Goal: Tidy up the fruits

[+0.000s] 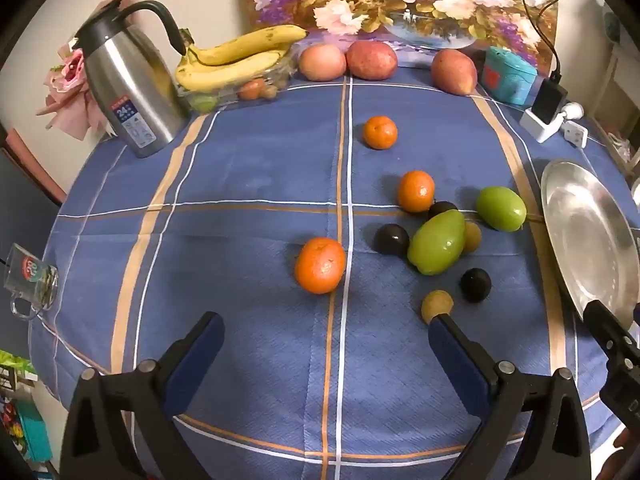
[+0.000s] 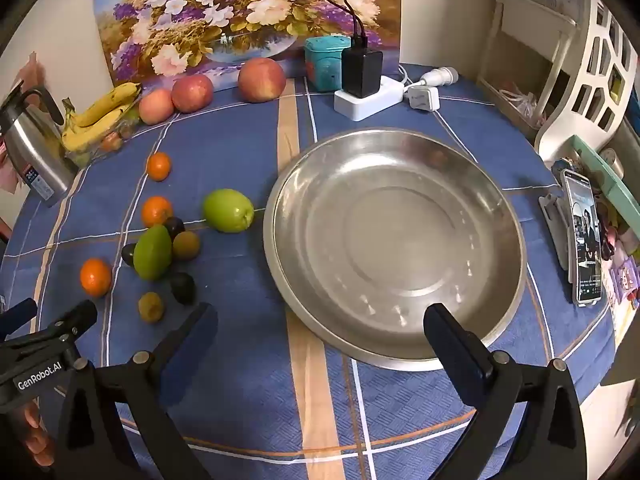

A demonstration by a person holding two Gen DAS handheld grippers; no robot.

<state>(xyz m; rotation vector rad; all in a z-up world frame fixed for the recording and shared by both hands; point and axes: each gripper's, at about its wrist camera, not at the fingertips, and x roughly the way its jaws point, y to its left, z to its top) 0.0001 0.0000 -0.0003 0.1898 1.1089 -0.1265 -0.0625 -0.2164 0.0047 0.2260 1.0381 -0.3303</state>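
Your table wears a blue plaid cloth [image 1: 248, 168], a flower painting [image 2: 240, 12] propped at the far wall. Loose oranges [image 1: 320, 265], green fruits [image 1: 437, 242] and dark plums [image 1: 475, 285] lie left of the steel plate [image 2: 396, 240]. Your left gripper [image 1: 326, 326] and right gripper [image 2: 320, 318] gape wide, holding nothing.
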